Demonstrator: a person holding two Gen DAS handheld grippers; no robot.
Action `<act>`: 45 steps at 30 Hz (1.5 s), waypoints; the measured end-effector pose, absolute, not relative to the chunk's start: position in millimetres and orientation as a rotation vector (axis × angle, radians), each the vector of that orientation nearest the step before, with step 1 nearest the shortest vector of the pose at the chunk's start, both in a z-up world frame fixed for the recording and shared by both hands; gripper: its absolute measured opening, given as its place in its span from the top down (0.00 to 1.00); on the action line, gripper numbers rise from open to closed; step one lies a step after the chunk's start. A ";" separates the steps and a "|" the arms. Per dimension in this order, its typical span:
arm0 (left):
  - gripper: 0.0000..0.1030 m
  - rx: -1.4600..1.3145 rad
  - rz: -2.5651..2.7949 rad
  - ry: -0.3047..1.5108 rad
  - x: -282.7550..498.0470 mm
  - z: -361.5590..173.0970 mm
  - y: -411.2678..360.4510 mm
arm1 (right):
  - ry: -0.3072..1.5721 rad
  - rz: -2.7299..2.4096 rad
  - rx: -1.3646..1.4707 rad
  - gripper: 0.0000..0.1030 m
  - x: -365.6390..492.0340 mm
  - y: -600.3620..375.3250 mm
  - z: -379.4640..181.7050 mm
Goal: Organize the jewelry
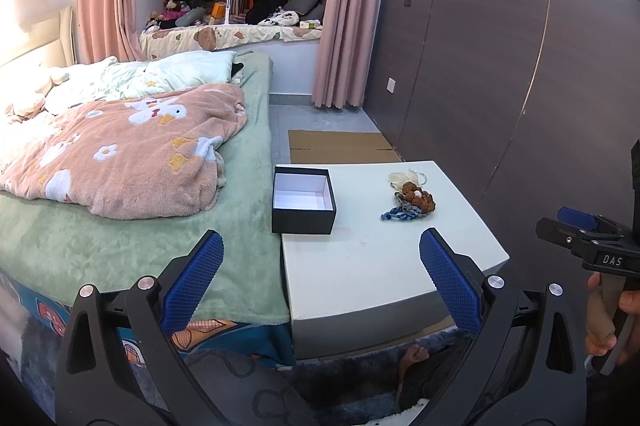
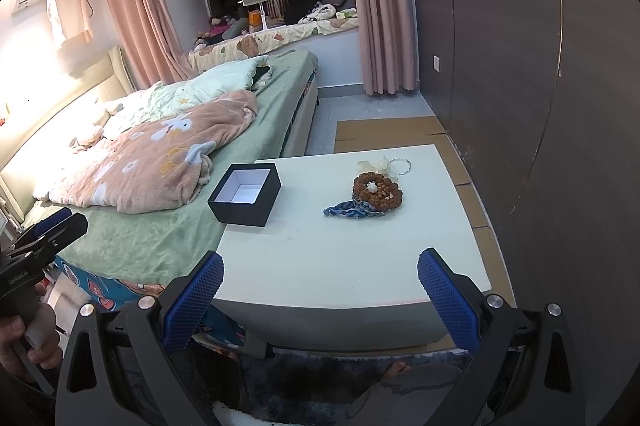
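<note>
An open black box (image 1: 303, 200) with a white, empty inside stands at the left edge of a pale table (image 1: 372, 258); it also shows in the right wrist view (image 2: 245, 195). A small heap of jewelry lies at the table's far right: a brown bead bracelet (image 1: 418, 195) (image 2: 376, 189), a blue bead strand (image 1: 402, 213) (image 2: 348, 210) and a pale piece with a metal ring (image 2: 386, 164). My left gripper (image 1: 322, 266) is open and empty, short of the table's near edge. My right gripper (image 2: 320, 276) is open and empty, also short of the table.
A bed (image 1: 132, 226) with a green sheet and a pink blanket (image 1: 120, 154) abuts the table's left side. A dark wardrobe wall (image 1: 500, 86) stands on the right. Flat cardboard (image 1: 340, 146) lies on the floor beyond the table. The person's foot (image 1: 414, 354) rests below.
</note>
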State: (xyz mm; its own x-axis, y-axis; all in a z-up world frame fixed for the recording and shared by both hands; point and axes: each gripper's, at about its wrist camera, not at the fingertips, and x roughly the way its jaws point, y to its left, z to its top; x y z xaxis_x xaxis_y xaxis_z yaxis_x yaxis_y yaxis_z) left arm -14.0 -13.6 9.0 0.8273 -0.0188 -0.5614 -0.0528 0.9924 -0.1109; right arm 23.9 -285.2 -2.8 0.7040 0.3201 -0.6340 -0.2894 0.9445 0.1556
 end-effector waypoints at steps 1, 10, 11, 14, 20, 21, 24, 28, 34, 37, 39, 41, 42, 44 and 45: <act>0.05 -0.126 0.017 0.597 -17.5 5.4 -6.9 | 0.713 0.339 0.045 0.07 23.1 -284.8 -2.8; 0.05 -0.125 0.015 0.593 -23.1 12.0 -10.6 | 0.718 0.341 0.050 0.07 22.7 -284.0 -3.3; 0.05 -0.125 0.014 0.593 -23.1 13.1 -11.6 | 0.718 0.342 0.049 0.07 23.2 -284.0 -3.4; 0.05 -0.123 0.012 0.593 -21.7 16.4 -15.2 | 0.718 0.341 0.048 0.07 22.5 -283.6 -3.2; 0.05 -0.124 0.003 0.599 -12.7 9.9 -9.0 | 0.714 0.341 0.055 0.07 26.4 -283.8 -3.0; 0.05 -0.123 0.001 0.601 -10.1 10.1 -9.8 | 0.714 0.341 0.056 0.07 28.5 -284.2 -3.1; 0.05 -0.122 -0.005 0.606 -1.4 9.1 -11.6 | 0.716 0.339 0.058 0.07 33.8 -284.7 -3.3; 0.05 -0.124 -0.018 0.614 14.4 8.8 -16.1 | 0.724 0.334 0.067 0.07 45.7 -288.2 -5.2; 0.05 -0.121 -0.044 0.633 37.5 -3.1 -18.2 | 0.754 0.312 0.090 0.07 73.7 -297.0 -16.5; 0.05 -0.125 -0.061 0.651 53.3 -9.3 -22.2 | 0.773 0.301 0.116 0.07 86.4 -304.8 -24.3; 0.05 -0.129 -0.072 0.660 63.5 -13.9 -24.8 | 0.785 0.291 0.128 0.07 95.2 -309.1 -30.5; 0.05 -0.135 -0.087 0.671 74.3 -17.8 -27.4 | 0.801 0.283 0.145 0.07 105.4 -314.1 -38.1; 0.05 -0.139 -0.097 0.677 80.7 -20.1 -29.2 | 0.808 0.280 0.152 0.07 109.3 -316.0 -41.3; 0.05 -0.140 -0.111 0.685 90.3 -23.9 -33.3 | 0.826 0.272 0.175 0.07 121.1 -322.0 -49.8; 0.05 -0.140 -0.119 0.689 95.3 -25.5 -35.1 | 0.832 0.270 0.183 0.07 125.3 -324.6 -53.3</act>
